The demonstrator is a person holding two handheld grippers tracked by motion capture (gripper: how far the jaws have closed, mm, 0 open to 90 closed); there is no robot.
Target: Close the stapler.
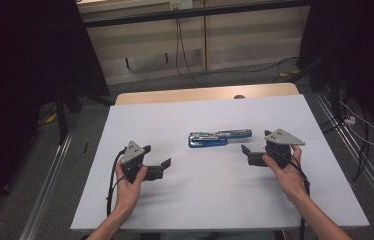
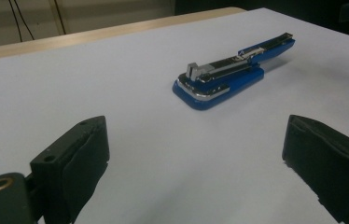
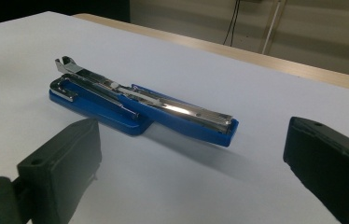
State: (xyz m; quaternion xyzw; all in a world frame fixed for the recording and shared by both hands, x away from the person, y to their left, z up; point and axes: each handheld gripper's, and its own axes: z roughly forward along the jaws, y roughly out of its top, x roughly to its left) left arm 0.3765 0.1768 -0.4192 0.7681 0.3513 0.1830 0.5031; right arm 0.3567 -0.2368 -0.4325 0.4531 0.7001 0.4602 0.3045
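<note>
A blue stapler (image 1: 218, 137) lies opened out flat near the middle of the white table (image 1: 175, 200), its metal staple rail exposed. My left gripper (image 1: 157, 159) is at its lower left, open and empty, a hand's width away. My right gripper (image 1: 255, 149) is just right of the stapler's end, open and empty. In the left gripper view the stapler (image 2: 231, 74) lies ahead beyond the wide-apart jaws of the left gripper (image 2: 196, 163). The right gripper view has the stapler (image 3: 140, 105) close in front, slightly left of the gap of the right gripper (image 3: 193, 163).
The table's wooden far edge (image 1: 205, 93) shows past the white surface. Cables (image 1: 185, 60) run over the grey floor behind. Dark curtains stand at both sides, with metal floor rails (image 1: 50, 175) along the table's left and right.
</note>
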